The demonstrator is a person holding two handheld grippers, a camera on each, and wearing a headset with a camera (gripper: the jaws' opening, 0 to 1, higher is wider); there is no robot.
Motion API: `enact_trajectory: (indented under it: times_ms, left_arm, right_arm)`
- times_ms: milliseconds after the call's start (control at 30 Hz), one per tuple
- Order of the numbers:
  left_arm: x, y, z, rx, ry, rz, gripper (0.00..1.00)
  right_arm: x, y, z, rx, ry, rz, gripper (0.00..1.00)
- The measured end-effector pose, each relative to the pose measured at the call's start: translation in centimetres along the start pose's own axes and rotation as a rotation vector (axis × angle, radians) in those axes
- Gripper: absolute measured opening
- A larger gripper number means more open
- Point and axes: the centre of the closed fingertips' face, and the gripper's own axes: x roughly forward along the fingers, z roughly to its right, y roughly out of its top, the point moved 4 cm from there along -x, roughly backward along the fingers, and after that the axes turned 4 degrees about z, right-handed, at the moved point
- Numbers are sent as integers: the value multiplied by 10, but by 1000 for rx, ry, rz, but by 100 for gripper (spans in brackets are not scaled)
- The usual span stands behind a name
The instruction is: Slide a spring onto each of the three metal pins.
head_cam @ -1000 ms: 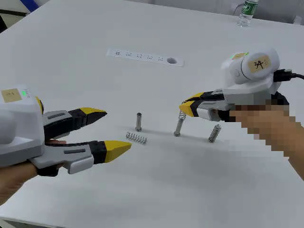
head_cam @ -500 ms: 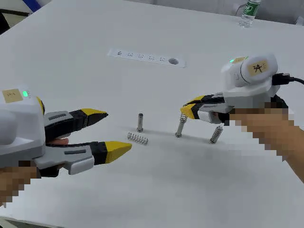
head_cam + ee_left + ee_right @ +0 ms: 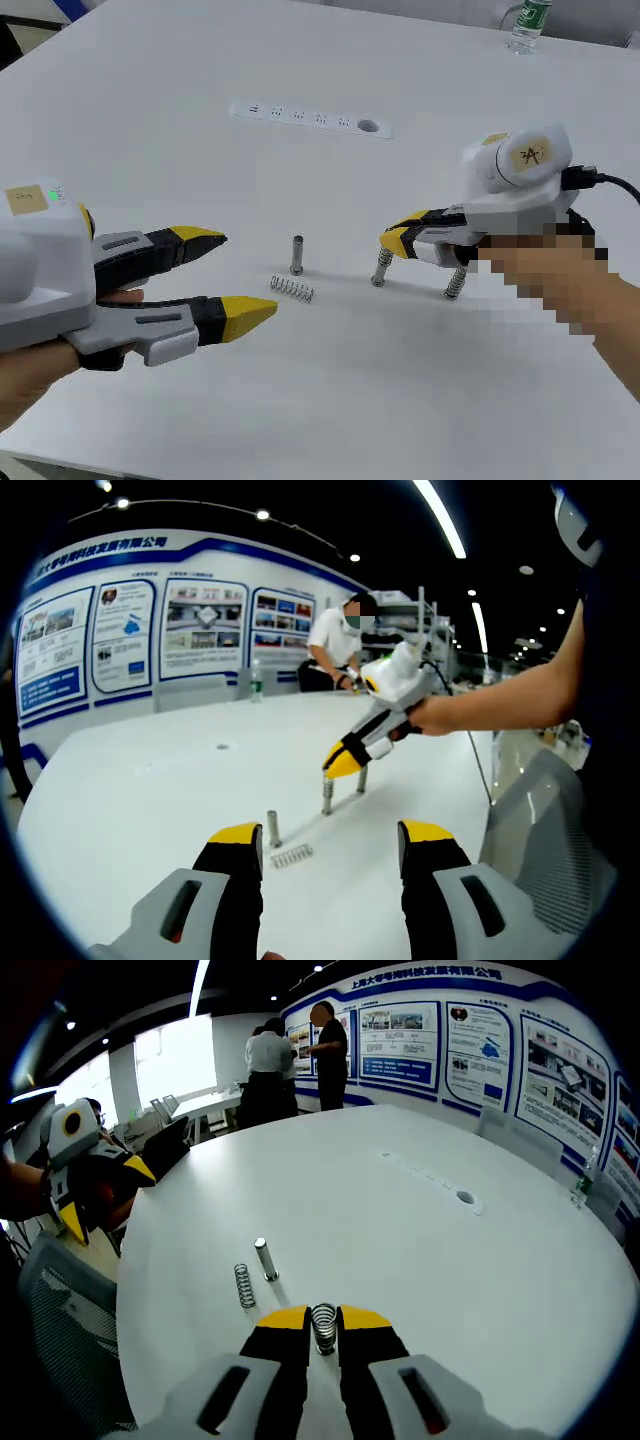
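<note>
Three metal pins stand in a row on the white table (image 3: 150, 150). The left pin (image 3: 297, 253) (image 3: 272, 828) (image 3: 265, 1258) is bare, and a loose spring (image 3: 291, 289) (image 3: 292, 856) (image 3: 243, 1285) lies flat just in front of it. My right gripper (image 3: 392, 240) (image 3: 324, 1320) (image 3: 345, 760) is shut on a spring (image 3: 382, 265) (image 3: 323, 1326) that sits over the middle pin (image 3: 327, 798). The right pin (image 3: 456, 281) (image 3: 361, 778) wears a spring and leans. My left gripper (image 3: 240, 273) (image 3: 331, 832) (image 3: 75, 1175) hovers open and holds nothing, a hand's width short of the loose spring.
A white power strip (image 3: 308, 117) lies on the table beyond the pins. A water bottle (image 3: 530, 20) stands at the far edge. People (image 3: 300, 1055) stand past the table's end. A mesh chair (image 3: 60, 1340) is at the near rim.
My right gripper has come down with the spring, which now sits lower along the middle pin. The left gripper has stayed put.
</note>
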Motion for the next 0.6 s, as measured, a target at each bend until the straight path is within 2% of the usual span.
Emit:
enact_trajectory:
  times_ms: [600]
  left_arm:
    - [-3,-1,-2,-1,7,1,56]
  right_arm:
    - [15,-21,-4,0,3,-69,12]
